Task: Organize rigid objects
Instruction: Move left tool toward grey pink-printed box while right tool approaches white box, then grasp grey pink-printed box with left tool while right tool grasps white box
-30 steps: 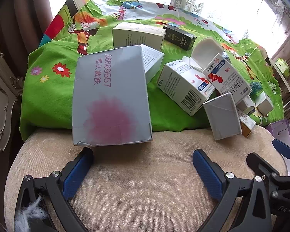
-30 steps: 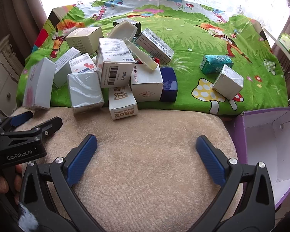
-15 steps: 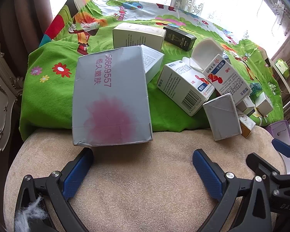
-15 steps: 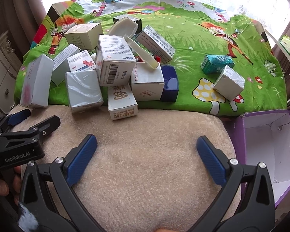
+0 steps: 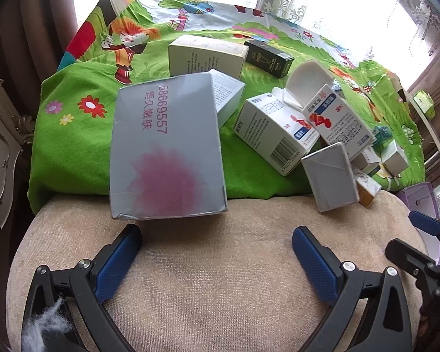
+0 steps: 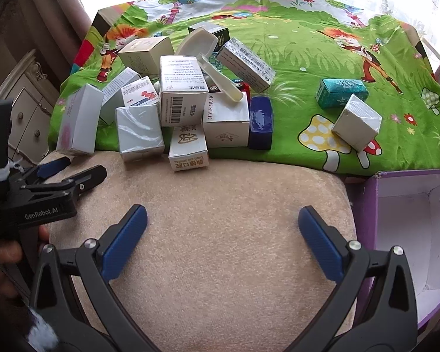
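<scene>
In the left wrist view, the left gripper (image 5: pixel 215 245) hangs wide open and empty over the beige cushion (image 5: pixel 220 278), just short of the grey box with the pink blot (image 5: pixel 167 155), exactly as a second ago. In the right wrist view, the right gripper (image 6: pixel 221 227) is equally wide and empty, having edged nearer the pile of boxes (image 6: pixel 182 102); the purple box (image 6: pixel 407 234) sits at right.

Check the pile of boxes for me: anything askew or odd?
Yes. The white barcode box sits tilted atop other boxes, a cream open-lidded case leans over it, and the pink-printed grey box overhangs the cloth's edge.
</scene>
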The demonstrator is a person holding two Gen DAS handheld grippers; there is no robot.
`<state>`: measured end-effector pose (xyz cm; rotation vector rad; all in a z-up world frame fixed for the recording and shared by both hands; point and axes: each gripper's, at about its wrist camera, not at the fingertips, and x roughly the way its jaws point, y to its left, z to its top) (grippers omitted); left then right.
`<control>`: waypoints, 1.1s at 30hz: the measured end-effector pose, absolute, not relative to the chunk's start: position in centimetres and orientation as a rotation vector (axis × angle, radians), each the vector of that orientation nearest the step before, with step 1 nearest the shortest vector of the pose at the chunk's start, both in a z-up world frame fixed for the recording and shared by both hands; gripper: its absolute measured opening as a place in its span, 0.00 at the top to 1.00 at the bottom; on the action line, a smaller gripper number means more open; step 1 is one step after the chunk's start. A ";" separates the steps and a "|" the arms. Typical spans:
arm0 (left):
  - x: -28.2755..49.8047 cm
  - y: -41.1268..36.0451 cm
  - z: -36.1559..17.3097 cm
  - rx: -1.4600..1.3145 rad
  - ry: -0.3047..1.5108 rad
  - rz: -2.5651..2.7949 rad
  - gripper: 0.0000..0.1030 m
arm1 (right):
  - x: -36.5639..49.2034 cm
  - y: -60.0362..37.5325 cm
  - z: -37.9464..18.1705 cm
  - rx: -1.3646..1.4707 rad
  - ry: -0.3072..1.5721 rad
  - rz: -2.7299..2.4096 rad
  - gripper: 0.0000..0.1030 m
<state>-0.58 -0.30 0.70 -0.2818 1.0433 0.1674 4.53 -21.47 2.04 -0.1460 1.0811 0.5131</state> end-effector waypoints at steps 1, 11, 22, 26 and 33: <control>-0.7 -0.2 0.8 -0.290 1.038 0.161 0.00 | 4.5 -21.5 2.1 -0.148 1.079 0.517 0.00; -2.3 -0.7 2.8 -0.256 0.919 0.201 0.00 | 4.4 -22.7 3.0 -0.143 1.004 0.484 0.00; -0.9 1.9 4.4 -0.276 0.875 0.284 0.00 | 6.6 -26.4 4.6 -0.037 0.928 0.367 0.00; 0.1 2.7 3.6 -0.299 0.902 0.309 0.00 | 8.2 -28.5 4.5 -0.007 0.928 0.289 0.00; 1.7 3.1 3.1 -0.289 0.924 0.331 0.00 | 11.7 -31.3 3.4 0.041 0.951 0.145 0.01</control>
